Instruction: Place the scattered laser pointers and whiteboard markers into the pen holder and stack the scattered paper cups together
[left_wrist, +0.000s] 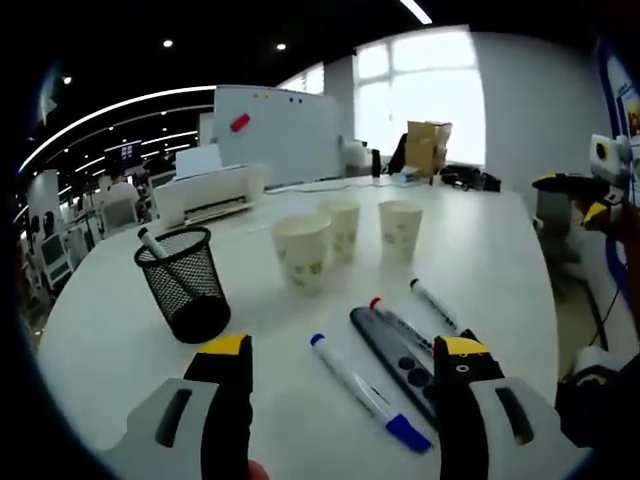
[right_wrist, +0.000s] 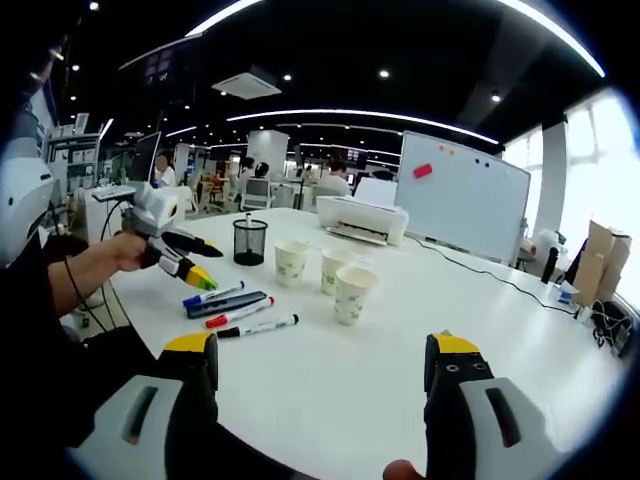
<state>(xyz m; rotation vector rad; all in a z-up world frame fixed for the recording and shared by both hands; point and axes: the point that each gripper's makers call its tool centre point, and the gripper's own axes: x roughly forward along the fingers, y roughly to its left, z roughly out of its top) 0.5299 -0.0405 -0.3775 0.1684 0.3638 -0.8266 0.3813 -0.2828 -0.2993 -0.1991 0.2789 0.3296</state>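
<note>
With jaws apart and empty, the left gripper (left_wrist: 345, 365) hangs low over the blue-capped marker (left_wrist: 367, 391) beside the laser pointer (left_wrist: 392, 363), likely lining up a pickup for the pen holder (left_wrist: 186, 281), while the right gripper (right_wrist: 318, 365), also spread, waits well back from the paper cups (right_wrist: 327, 272).

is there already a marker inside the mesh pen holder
Yes, in the left gripper view one marker leans inside the black mesh pen holder, its white body and dark cap poking above the rim.
</note>
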